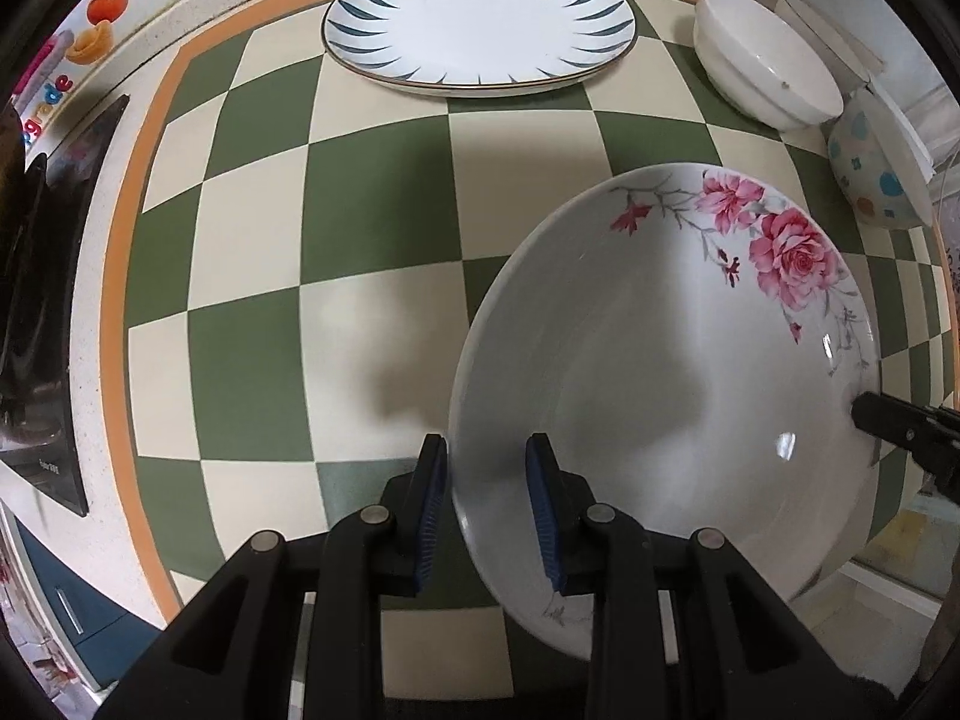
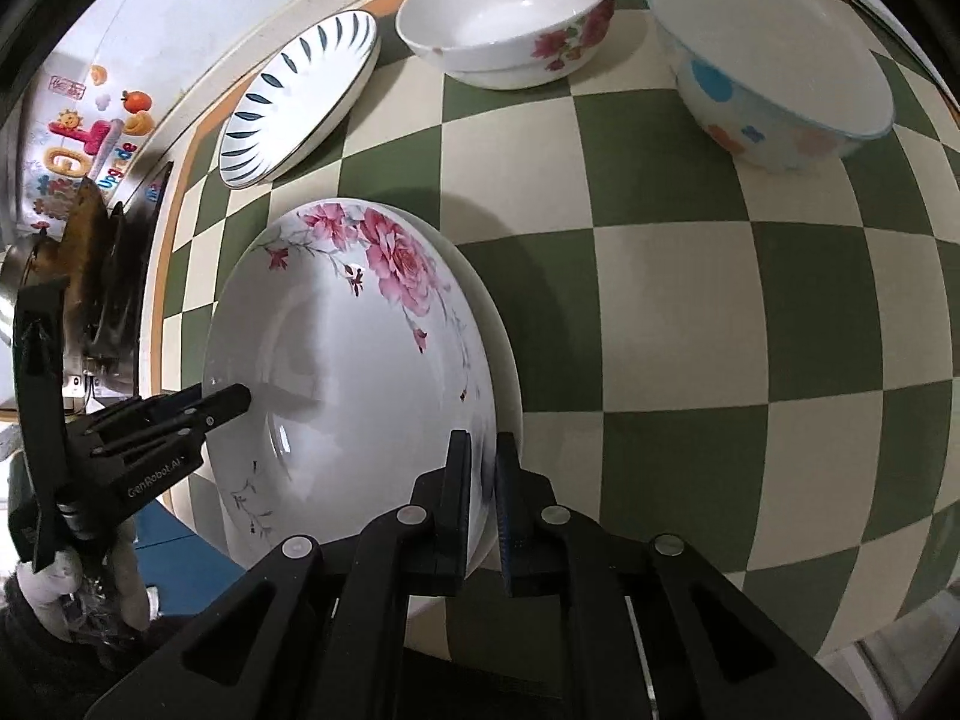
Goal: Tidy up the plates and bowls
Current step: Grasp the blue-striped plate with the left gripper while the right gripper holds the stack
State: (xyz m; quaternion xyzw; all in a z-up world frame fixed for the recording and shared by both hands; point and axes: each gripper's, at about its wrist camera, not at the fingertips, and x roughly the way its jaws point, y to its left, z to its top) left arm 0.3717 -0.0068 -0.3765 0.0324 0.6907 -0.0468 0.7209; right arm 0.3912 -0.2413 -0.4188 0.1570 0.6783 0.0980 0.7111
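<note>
Both grippers pinch the rose-patterned plate (image 1: 660,372) by opposite rims: the left gripper (image 1: 487,510) straddles one edge, the right gripper (image 2: 483,504) the other. The plate sits above the checkered mat (image 1: 372,240), near its front edge. The blue-leaf plate (image 1: 480,24) lies at the mat's far edge.
</note>
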